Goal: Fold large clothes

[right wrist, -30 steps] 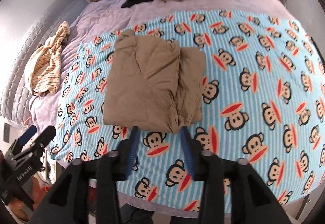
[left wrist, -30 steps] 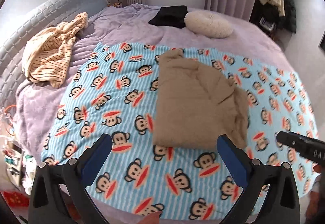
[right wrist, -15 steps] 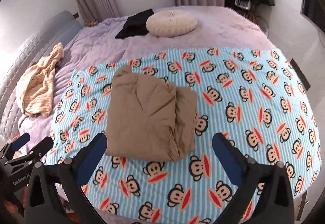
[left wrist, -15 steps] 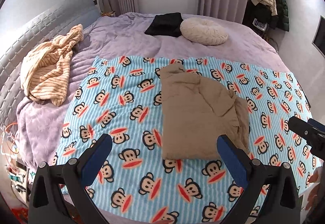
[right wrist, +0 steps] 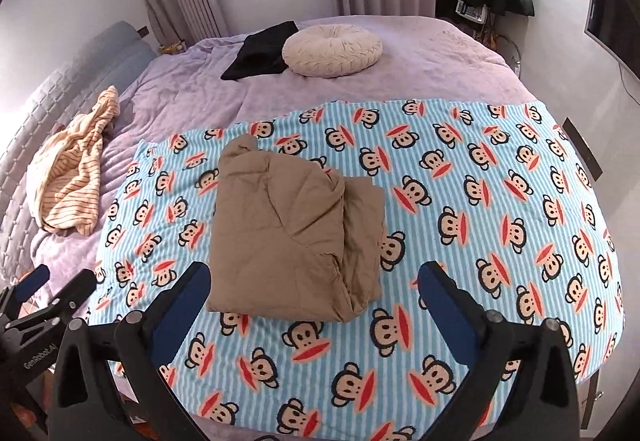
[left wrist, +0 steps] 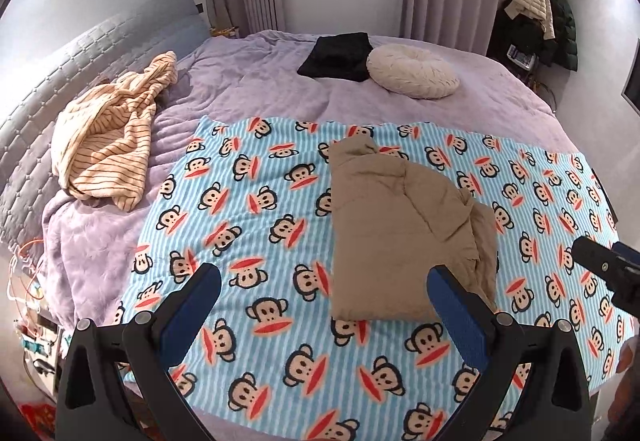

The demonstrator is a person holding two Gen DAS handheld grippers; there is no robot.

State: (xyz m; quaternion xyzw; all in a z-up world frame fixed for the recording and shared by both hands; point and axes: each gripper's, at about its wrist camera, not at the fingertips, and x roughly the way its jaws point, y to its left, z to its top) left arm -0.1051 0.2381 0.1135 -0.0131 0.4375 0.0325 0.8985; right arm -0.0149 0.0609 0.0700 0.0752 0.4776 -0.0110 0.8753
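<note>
A folded tan garment (left wrist: 404, 229) (right wrist: 292, 233) lies on a blue striped monkey-print blanket (left wrist: 248, 209) (right wrist: 480, 209) spread over the bed. My left gripper (left wrist: 324, 297) hangs above the blanket's near edge, open, with nothing between its blue pads; the garment sits just beyond its right finger. My right gripper (right wrist: 316, 293) is wide open and empty too, with the garment's near edge showing between its fingers, farther off. Each gripper shows at the edge of the other's view: the right one (left wrist: 604, 269), the left one (right wrist: 44, 301).
A crumpled cream striped garment (left wrist: 108, 137) lies by the grey padded headboard (left wrist: 80, 53). A black folded cloth (left wrist: 336, 57) and a round cream cushion (left wrist: 412, 71) rest on the purple bedspread at the far side. Coats hang on a rack (left wrist: 540, 13) at the right wall.
The right gripper's jaws went from nearly shut to wide open. Both grippers rose and drew back from the garment, so more of the room shows. The garment has not moved.
</note>
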